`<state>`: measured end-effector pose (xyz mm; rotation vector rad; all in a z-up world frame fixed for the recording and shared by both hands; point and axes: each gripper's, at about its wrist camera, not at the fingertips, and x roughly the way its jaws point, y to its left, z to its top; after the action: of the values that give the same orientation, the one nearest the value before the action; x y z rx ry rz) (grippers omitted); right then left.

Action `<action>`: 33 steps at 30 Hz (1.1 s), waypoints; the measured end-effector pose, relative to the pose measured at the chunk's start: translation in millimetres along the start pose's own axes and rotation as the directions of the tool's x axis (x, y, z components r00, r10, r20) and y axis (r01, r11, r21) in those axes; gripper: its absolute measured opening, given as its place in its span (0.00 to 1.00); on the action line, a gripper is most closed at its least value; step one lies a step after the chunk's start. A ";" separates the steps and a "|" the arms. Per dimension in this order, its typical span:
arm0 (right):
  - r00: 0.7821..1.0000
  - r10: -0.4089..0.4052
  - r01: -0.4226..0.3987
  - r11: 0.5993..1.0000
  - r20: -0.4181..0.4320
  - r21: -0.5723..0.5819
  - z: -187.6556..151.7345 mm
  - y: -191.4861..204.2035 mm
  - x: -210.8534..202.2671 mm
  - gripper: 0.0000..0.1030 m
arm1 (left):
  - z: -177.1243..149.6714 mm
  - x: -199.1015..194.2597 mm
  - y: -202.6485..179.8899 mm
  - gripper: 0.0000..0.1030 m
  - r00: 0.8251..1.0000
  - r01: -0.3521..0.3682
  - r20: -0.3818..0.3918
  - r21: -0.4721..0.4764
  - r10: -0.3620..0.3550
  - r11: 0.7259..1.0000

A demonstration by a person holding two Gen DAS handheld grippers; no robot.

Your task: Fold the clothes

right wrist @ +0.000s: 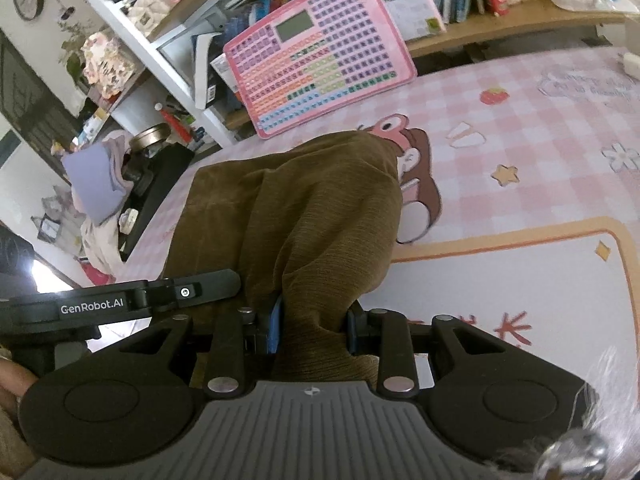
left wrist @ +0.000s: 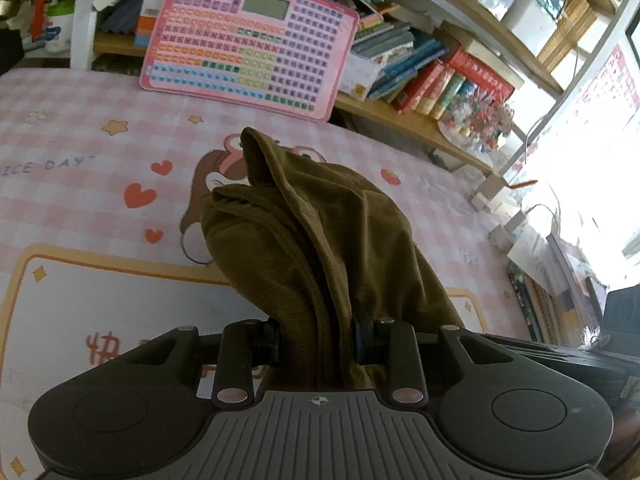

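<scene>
An olive-brown corduroy garment (left wrist: 320,236) hangs bunched in folds above a pink checked desk mat (left wrist: 100,168). My left gripper (left wrist: 316,340) is shut on one part of the cloth, which drapes forward over its fingers and hides the tips. In the right wrist view the same garment (right wrist: 304,208) spreads wider and lies partly on the mat (right wrist: 520,152). My right gripper (right wrist: 312,328) is shut on another part of it, blue pads pressed to the fabric. The left gripper's body (right wrist: 132,300) shows at the left of that view.
A pink keyboard-style learning board (left wrist: 252,40) leans against a bookshelf (left wrist: 432,68) at the desk's far edge. Cluttered shelves and a lilac cloth (right wrist: 96,184) lie off the desk's left end. A window side is bright at the right (left wrist: 580,168).
</scene>
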<state>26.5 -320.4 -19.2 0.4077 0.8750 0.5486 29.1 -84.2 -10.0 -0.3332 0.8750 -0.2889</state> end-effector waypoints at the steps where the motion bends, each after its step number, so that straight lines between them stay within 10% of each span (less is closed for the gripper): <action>1: 1.000 -0.001 0.001 1.000 0.000 0.009 -0.8 -3.7 -2.0 0.27 | 0.0 2.4 -2.7 0.28 1.000 -0.001 -0.007 0.003 0.001 1.000; 16: 0.996 -0.077 0.072 0.993 0.045 0.095 -5.2 -11.0 -6.4 0.27 | 15.1 25.7 -2.3 0.28 0.996 0.072 -0.066 0.065 -0.068 0.995; 33: 0.995 -0.092 0.092 0.996 0.025 0.007 45.2 63.5 85.4 0.27 | 76.1 19.8 109.5 0.28 0.994 0.111 0.002 0.012 -0.111 0.994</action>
<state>89.5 -223.9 -10.1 0.3772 0.8667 0.4551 113.0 20.7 -22.1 -0.3721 0.8535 -0.3966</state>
